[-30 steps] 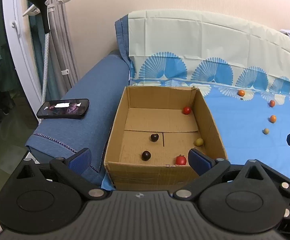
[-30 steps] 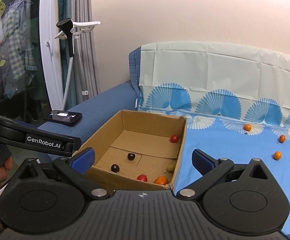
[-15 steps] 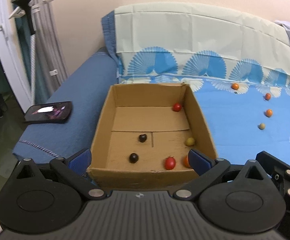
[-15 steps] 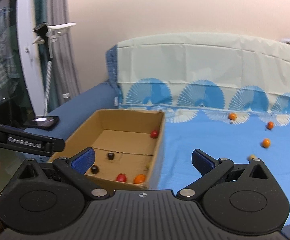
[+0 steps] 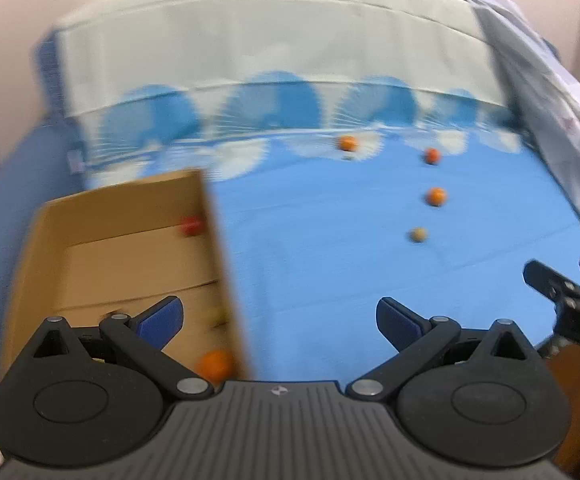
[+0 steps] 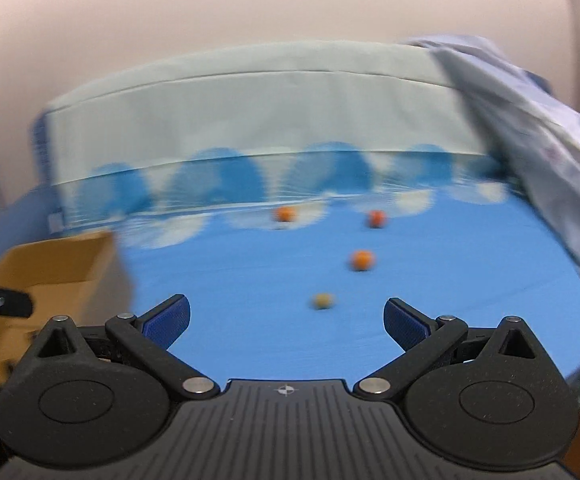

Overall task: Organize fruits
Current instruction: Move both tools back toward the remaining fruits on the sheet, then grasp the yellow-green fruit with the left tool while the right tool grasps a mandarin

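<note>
Lying on the blue sheet are four loose fruits: three orange ones and a pale one. In the right wrist view the pale fruit is seen at about 12 o'clock, just ahead of the right gripper, whose blue-padded fingers are spread wide with nothing between them. The left gripper is likewise held spread and empty — its left finger is seen over the box, its right over the sheet. The box sits at 9 o'clock of the loose fruits; inside it a red fruit, a yellowish one and an orange fruit are made out, though blurred.
</note>
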`<action>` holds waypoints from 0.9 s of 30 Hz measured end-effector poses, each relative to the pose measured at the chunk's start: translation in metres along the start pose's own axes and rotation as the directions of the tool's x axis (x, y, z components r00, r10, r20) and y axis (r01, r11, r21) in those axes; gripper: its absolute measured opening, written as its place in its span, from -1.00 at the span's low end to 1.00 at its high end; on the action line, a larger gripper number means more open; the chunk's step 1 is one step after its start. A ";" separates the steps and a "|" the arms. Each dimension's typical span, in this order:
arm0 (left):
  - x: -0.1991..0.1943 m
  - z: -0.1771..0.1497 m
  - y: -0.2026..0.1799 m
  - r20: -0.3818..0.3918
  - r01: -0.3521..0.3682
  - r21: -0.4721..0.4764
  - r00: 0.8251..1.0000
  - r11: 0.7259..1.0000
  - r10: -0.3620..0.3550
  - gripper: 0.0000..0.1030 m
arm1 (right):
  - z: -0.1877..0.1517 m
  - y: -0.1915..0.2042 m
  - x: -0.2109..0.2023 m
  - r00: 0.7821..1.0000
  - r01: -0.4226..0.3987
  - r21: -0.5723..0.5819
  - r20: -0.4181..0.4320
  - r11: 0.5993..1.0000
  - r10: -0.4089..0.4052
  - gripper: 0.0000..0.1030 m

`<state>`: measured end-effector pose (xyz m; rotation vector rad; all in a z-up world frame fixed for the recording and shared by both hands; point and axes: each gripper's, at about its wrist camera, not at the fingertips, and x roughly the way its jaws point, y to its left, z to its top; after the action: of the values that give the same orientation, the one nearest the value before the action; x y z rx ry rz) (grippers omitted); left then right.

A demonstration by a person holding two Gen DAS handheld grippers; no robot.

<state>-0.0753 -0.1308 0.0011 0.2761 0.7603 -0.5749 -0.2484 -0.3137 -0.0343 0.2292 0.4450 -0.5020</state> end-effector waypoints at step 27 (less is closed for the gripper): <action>0.370 0.081 -0.168 -0.220 0.334 0.264 0.934 0.905 -0.281 -0.46 | 0.005 -0.129 0.400 0.976 -0.057 -0.139 -0.218 0.989 0.026 0.78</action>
<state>0.0883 -0.4468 -0.2122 0.4955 0.8975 -0.9801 0.0017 -0.5903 -0.2288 0.1531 0.6851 -0.4028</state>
